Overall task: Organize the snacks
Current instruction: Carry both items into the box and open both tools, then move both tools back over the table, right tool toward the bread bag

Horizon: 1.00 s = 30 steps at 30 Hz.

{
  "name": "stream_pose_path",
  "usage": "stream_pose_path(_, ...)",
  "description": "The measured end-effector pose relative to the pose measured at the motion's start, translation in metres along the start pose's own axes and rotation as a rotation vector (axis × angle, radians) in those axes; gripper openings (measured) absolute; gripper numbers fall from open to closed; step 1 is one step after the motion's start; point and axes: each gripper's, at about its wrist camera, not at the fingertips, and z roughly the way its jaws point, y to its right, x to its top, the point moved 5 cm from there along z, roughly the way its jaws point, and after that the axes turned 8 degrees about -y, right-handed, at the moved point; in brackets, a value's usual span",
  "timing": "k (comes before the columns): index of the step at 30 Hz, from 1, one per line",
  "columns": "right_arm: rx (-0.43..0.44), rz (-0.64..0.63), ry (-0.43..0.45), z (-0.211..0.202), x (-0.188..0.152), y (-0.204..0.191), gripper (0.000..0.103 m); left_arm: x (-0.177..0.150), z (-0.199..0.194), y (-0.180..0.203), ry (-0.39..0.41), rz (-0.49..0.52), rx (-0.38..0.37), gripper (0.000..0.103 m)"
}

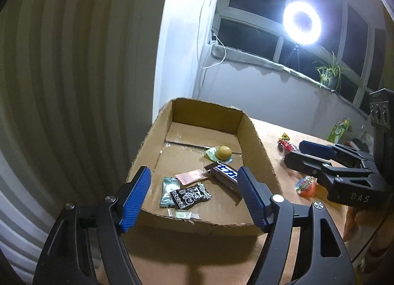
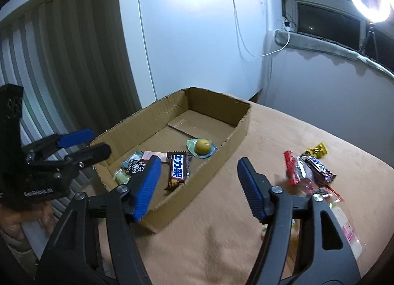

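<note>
A shallow cardboard box sits on the tan table. It holds a chocolate bar, a yellow-green jelly cup, a black snack pack, a green packet and a pink packet. My left gripper is open and empty, above the box's near end. My right gripper is open and empty, straddling the box's right wall. A pile of wrapped snacks lies to its right.
Loose snacks lie on the table right of the box: an orange jelly cup, a red-yellow wrapper and a green pack. A ribbed curtain hangs at left. A ring light and a plant stand by the window.
</note>
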Motion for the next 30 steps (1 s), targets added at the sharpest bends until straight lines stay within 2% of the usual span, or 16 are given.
stream_pose_path(3,0.002,0.005,0.01,-0.008,-0.004,0.0,0.075,0.003,-0.02,0.01,0.033,0.042,0.032,0.08)
stream_pose_path(13,0.001,0.009,0.024,-0.024,-0.011,-0.005,0.076,0.015,-0.048,0.029,0.094,0.111,0.071,0.082)
stream_pose_path(17,-0.01,0.01,0.03,-0.029,-0.016,-0.003,0.085,0.014,-0.05,0.033,0.094,0.117,0.072,0.082)
stream_pose_path(20,-0.019,0.021,0.03,-0.033,-0.024,0.001,0.086,0.013,-0.051,0.036,0.09,0.122,0.072,0.083)
stream_pose_path(25,-0.035,0.035,-0.005,-0.034,-0.046,0.009,0.088,0.008,-0.048,0.041,0.079,0.128,0.06,0.098)
stream_pose_path(30,-0.052,0.042,-0.054,-0.035,-0.078,0.016,0.088,0.001,-0.038,0.052,0.041,0.137,0.022,0.098)
